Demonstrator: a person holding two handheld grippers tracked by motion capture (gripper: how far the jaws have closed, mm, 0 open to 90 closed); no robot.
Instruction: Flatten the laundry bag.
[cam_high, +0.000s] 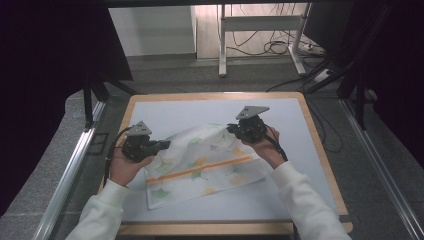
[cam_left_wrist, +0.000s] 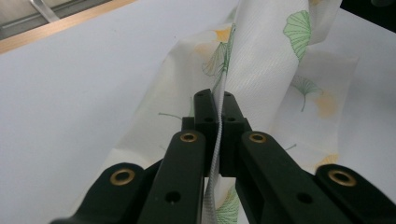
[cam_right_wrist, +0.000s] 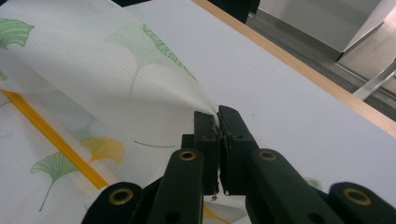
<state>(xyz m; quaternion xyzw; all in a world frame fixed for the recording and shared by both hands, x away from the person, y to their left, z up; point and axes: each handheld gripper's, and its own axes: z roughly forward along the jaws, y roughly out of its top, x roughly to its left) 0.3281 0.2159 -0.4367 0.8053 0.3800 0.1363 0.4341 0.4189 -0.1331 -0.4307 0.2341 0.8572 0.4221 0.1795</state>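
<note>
Pinching the cloth (cam_high: 200, 165) (long axis left-right), left gripper (cam_high: 162, 145) and right gripper (cam_high: 231, 128) clamp its raised edge.

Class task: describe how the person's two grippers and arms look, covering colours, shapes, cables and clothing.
Both the left gripper and right gripper are black, each topped by a grey three-cornered plate and trailing a black cable. The gripper views show black jaws with brass-ringed holes. The sleeves are white and long.

— Where are the hands?
— Both forearms reach in, white sleeves. The left gripper (cam_high: 161, 145) points inward, jaws pinched together.
— And the other?
— The right gripper (cam_high: 231, 128) points back at it, jaws clamped too.
</note>
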